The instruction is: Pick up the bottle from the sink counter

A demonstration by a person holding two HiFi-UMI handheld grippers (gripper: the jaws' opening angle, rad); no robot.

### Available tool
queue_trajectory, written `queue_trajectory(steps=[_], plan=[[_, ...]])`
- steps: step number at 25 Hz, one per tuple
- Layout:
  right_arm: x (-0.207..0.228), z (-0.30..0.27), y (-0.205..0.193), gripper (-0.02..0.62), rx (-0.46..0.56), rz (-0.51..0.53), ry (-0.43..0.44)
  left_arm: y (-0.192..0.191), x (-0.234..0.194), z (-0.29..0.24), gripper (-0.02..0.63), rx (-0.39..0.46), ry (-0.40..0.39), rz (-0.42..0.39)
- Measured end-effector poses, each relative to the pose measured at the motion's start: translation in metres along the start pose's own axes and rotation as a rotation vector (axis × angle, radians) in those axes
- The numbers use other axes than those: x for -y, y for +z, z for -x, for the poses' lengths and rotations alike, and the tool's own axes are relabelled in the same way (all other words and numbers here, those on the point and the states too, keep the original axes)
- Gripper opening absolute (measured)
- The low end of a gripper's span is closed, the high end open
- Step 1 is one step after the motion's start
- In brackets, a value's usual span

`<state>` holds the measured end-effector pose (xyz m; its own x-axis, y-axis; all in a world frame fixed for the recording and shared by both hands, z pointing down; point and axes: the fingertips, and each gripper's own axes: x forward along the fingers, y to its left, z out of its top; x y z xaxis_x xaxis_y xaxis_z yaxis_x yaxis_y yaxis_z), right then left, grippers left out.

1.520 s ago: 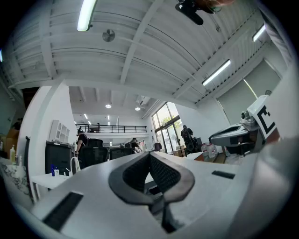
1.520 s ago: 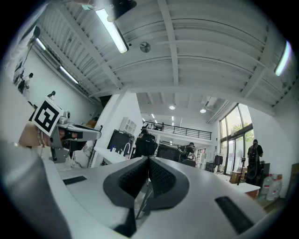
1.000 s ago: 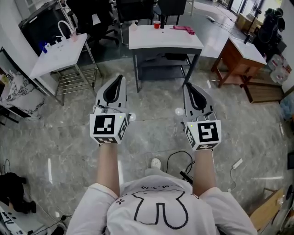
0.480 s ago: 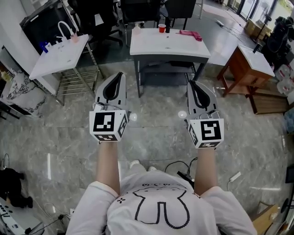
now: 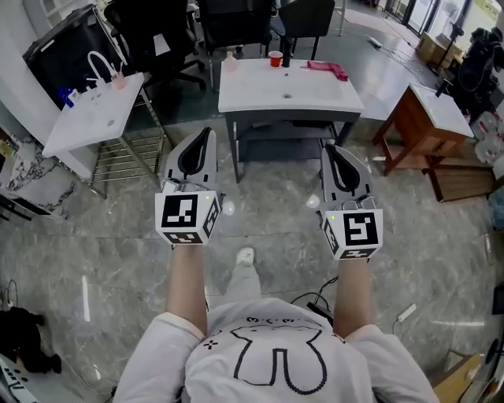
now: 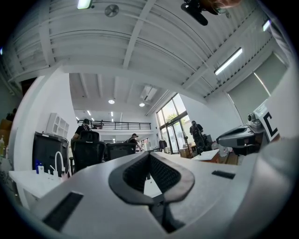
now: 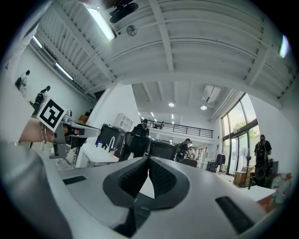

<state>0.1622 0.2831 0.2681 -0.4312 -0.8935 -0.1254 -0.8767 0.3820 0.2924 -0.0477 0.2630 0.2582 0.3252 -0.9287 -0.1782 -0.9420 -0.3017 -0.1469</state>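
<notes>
A small pale bottle [image 5: 230,57] stands at the back left corner of the white sink counter [image 5: 260,93], far ahead of both grippers. My left gripper [image 5: 208,131] and right gripper [image 5: 326,146] hang side by side over the floor, short of the counter's front edge. Both point forward. In the left gripper view the left gripper [image 6: 149,154] has its jaws pressed together with nothing between them. The right gripper [image 7: 148,159] looks the same in its own view. The bottle does not show in either gripper view.
On the counter also stand a red cup [image 5: 274,57] and a pink cloth [image 5: 329,70]. A white side table [image 5: 94,118] with a curved tap is at the left, a wooden desk [image 5: 425,110] at the right. Black office chairs [image 5: 236,20] stand behind the counter. Cables [image 5: 315,303] lie on the marble floor.
The person has stepped forward, so the counter has drawn closer and more centred. A foot now shows between the arms. Both grippers keep the same pose and stay shut.
</notes>
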Motion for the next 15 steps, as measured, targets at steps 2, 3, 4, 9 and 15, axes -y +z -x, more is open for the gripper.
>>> queue_trajectory(steps=[2,3,4,9,15], plan=[[0.005,-0.024,-0.006,0.029,-0.012,0.0,0.004,-0.008,-0.013,-0.023,0.009,-0.002,0.0,0.014],[0.006,-0.037,-0.008,0.029,-0.015,-0.003,0.007,-0.011,-0.021,-0.035,0.008,-0.004,-0.001,0.017],[0.007,-0.051,-0.009,0.029,-0.016,-0.005,0.008,-0.015,-0.029,-0.046,0.009,-0.007,-0.002,0.018],[0.015,-0.123,-0.018,0.029,-0.021,-0.013,-0.005,-0.037,-0.069,-0.105,0.009,-0.027,-0.014,0.032],[0.024,-0.207,-0.034,0.029,-0.03,-0.036,-0.024,-0.057,-0.121,-0.173,0.009,-0.024,-0.027,0.03]])
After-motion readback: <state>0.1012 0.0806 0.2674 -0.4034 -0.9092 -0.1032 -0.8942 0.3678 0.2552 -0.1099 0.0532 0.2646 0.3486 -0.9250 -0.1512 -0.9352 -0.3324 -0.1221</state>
